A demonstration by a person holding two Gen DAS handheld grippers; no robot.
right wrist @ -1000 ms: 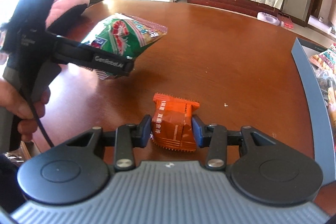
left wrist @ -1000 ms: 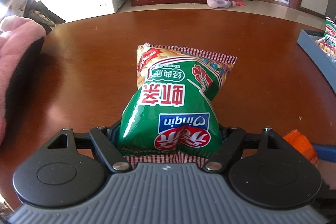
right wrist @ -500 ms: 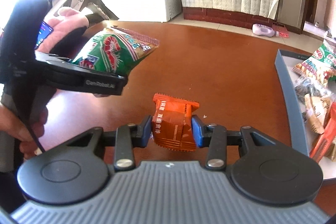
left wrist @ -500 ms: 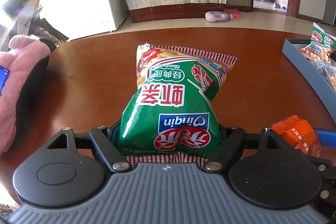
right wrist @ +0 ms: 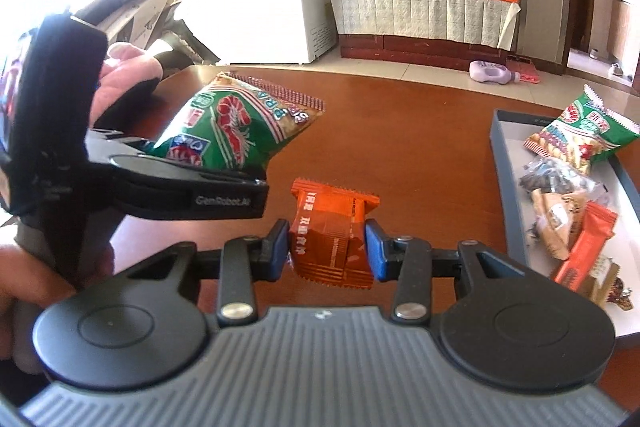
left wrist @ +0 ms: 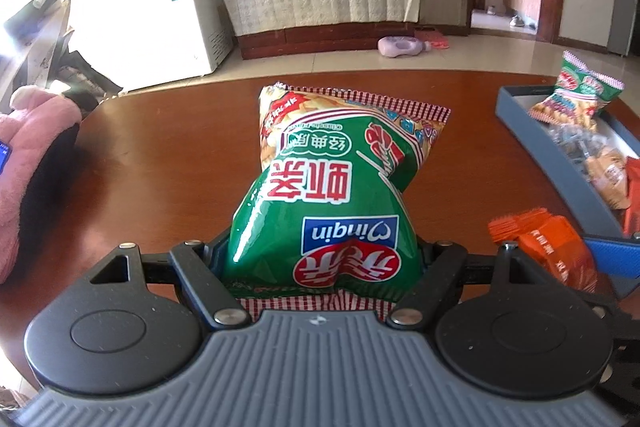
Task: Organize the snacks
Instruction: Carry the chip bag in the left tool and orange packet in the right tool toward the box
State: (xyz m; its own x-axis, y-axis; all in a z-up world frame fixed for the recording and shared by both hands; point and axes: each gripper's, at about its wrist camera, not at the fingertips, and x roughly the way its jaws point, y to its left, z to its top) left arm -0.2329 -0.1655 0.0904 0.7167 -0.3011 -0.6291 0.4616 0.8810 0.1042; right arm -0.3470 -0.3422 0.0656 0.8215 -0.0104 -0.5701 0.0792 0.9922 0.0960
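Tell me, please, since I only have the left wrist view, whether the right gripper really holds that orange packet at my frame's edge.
Observer: Yes, the right gripper is shut on the orange packet, with a blue pad pressing each side.
Operator: Thank you. Is the packet over the tray yet?
Observer: No. The blue tray lies apart to its right, and bare table shows beyond the packet.

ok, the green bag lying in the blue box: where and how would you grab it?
Probably by the crimped end seam of the green bag in the box, coming from above on the open table side. It lies propped on the other snacks with that flat seam sticking up past the blue box rim; the puffy middle would likely slip or crush.
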